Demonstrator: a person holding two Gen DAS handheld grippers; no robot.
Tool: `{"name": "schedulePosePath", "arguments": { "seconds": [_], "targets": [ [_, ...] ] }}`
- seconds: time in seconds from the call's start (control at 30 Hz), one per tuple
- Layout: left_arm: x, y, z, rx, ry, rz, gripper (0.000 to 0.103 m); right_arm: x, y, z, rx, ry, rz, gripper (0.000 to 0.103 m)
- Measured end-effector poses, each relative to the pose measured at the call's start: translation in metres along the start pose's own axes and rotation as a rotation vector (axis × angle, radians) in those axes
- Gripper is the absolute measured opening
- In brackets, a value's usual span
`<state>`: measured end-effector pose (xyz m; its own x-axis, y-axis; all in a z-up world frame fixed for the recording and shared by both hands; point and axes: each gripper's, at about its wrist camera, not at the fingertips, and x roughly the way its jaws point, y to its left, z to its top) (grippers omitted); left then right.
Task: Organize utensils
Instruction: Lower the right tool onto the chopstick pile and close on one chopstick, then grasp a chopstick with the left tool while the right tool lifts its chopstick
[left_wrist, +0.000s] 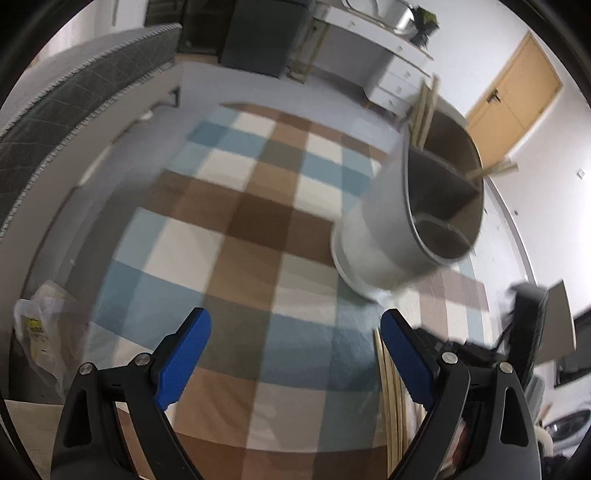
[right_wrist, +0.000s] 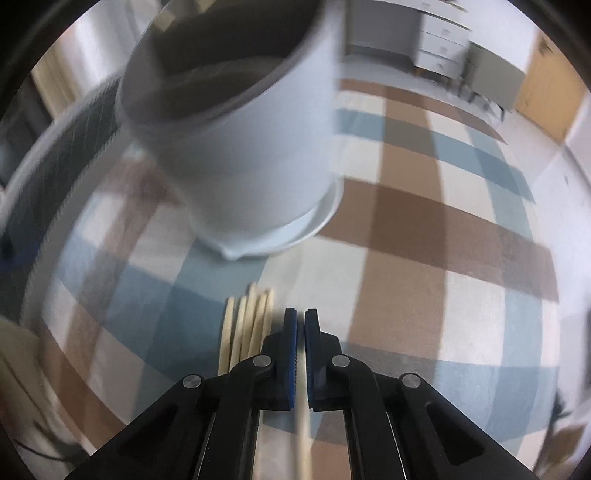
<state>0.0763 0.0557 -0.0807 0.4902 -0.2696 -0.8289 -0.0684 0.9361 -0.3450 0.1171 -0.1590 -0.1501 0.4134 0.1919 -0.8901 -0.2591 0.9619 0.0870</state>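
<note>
Chopsticks (right_wrist: 246, 325) lie bundled on the checked rug (right_wrist: 424, 229), just left of the right claw (right_wrist: 301, 317) and near the foot of the white utensil holder (right_wrist: 251, 155). Going from the left: the left claw (left_wrist: 295, 332) hangs spread wide over the rug, pinching nothing. The holder, with a few sticks (left_wrist: 424, 110) already leaning in its compartments, stands off to its right. The right claw is pressed together on what looks like a single pale stick (right_wrist: 303, 435), though blur makes that uncertain. The step in hand seems to be picking one chopstick; next it needs lifting and tipping over the holder's rim into a compartment.
</note>
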Motion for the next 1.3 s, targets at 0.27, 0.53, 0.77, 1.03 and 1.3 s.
{"name": "schedulePosePath", "arguments": {
  "seconds": [0.27, 0.53, 0.77, 1.03, 1.3],
  "targets": [
    [0.042, -0.037, -0.024, 0.114, 0.170, -0.010, 0.090, -0.040, -0.072, -0.004, 0.353, -0.147, 0.172, 0.003],
    [0.063, -0.055, -0.025, 0.114, 0.205, 0.045, 0.090, -0.066, -0.106, -0.013, 0.521, -0.248, 0.278, 0.003],
    [0.079, -0.062, -0.024, 0.106, 0.229, 0.122, 0.090, -0.081, -0.108, -0.014, 0.520, -0.285, 0.303, 0.003],
    [0.093, -0.085, -0.027, 0.155, 0.256, 0.238, 0.089, -0.090, -0.111, -0.014, 0.520, -0.305, 0.317, 0.003],
    [0.099, -0.094, -0.017, 0.135, 0.268, 0.302, 0.063, -0.098, -0.115, -0.014, 0.527, -0.324, 0.326, 0.003]
  ]
}}
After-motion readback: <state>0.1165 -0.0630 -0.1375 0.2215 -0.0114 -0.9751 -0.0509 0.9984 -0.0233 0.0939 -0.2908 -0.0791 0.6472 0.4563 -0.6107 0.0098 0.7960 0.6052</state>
